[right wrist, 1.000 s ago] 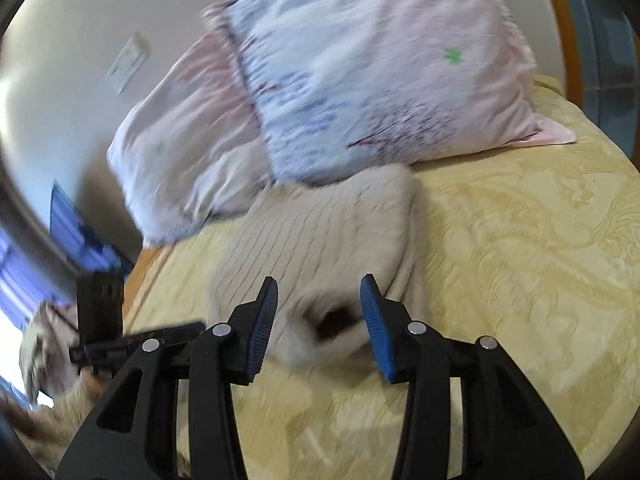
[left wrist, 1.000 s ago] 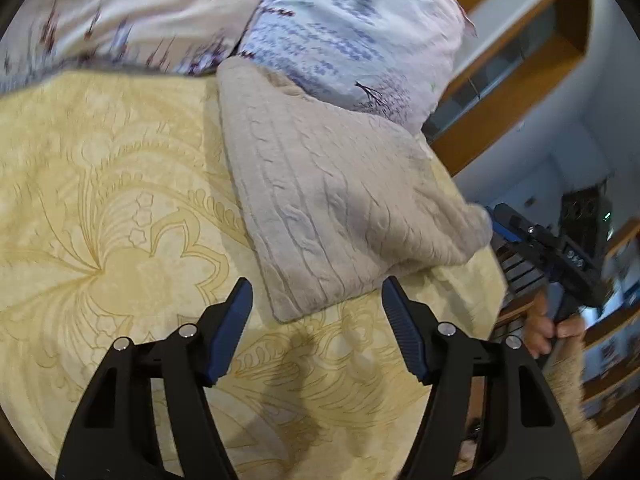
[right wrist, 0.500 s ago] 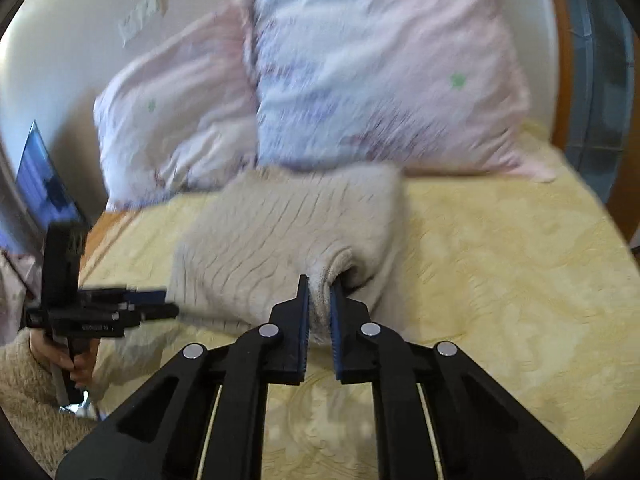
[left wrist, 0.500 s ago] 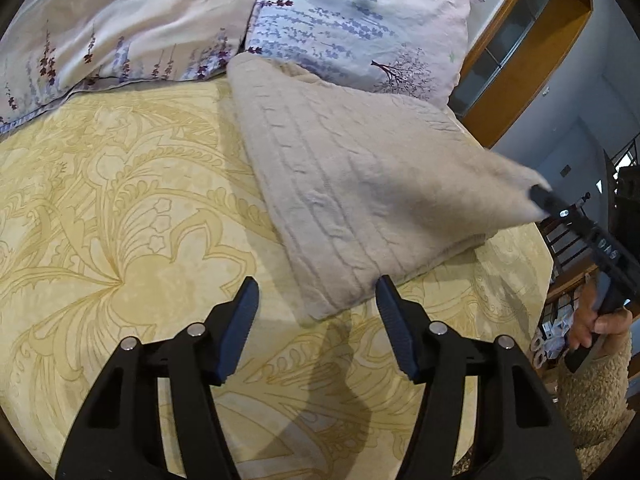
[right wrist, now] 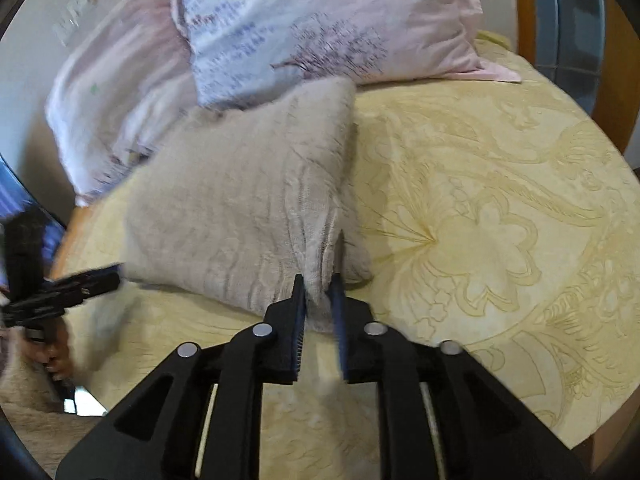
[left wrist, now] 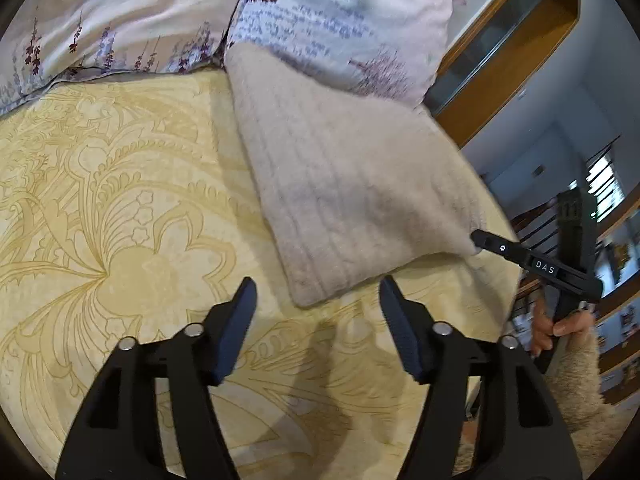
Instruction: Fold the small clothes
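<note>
Our right claw point(right wrist: 320, 280) pinches corner of beige cable-knit sweater point(left wrist: 352, 196) on yellow patterned bedspread point(left wrist: 120, 200); left claw point(left wrist: 316, 300) hangs open w/ nothing in it.

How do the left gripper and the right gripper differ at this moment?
The left gripper is open and holds nothing; the right gripper is shut on the sweater. The left gripper hovers by the sweater's near corner, while the right gripper pinches its edge. Both are black with blue pads.
</note>
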`<state>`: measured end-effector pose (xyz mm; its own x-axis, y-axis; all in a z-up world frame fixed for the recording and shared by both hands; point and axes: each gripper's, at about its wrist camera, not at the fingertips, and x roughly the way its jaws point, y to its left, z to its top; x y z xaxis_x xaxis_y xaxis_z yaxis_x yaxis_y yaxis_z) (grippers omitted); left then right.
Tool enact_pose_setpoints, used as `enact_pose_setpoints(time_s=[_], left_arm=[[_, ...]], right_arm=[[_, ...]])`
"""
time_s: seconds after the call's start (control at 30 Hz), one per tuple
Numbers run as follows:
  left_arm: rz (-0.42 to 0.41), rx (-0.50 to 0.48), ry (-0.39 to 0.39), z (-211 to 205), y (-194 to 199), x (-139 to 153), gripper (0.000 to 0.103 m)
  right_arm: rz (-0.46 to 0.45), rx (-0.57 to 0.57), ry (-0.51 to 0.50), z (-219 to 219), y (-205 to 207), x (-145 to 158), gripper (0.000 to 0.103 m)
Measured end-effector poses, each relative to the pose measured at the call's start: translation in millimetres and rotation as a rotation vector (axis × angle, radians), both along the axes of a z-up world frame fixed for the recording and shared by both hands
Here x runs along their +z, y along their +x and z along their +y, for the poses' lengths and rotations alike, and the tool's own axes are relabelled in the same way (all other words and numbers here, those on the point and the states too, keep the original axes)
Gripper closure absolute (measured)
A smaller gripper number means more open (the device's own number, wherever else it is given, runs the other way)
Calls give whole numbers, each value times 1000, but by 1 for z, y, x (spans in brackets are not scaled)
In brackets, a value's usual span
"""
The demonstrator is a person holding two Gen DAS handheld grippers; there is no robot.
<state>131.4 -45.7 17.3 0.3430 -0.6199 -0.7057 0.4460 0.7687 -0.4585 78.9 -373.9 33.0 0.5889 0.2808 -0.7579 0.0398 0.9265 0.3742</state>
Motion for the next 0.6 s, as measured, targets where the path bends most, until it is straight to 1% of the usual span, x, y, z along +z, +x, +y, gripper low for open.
enact_pose_setpoints(time_s=[0.03,0.07,0.1,0.2,0.3,0.37,0.5,0.53,0.57,0.6], left_arm=[[1,2,-14,2,1,2,33],[4,5,-28,3,4,4,33],[10,11,-30,2,6,4,33],[36,14,-26,-3,10,2,33],[76,8,-29,-11,15,-6,33],[96,6,-28,-15,17,-10,34],[103,11,-41,-18,21,-11,34],[106,13,-44,-18,21,-11,34],[107,13,-43,-18,22,-11,34],[107,13,-41,-19,24,-11,34]], right_arm=[[-16,-11,26,-4,1,5,54],[-37,-24,58,-10,1,10,44],[-52,-42,99,-17,6,14,44],[-52,-83,203,-34,29,16,44],[-32,-129,229,-45,59,10,44],[-5,-141,268,-52,84,0,44],[27,-147,298,-53,114,-15,45],[34,-144,289,-51,121,-17,47],[39,-141,279,-50,127,-18,52],[43,-129,266,-47,134,-21,76]])
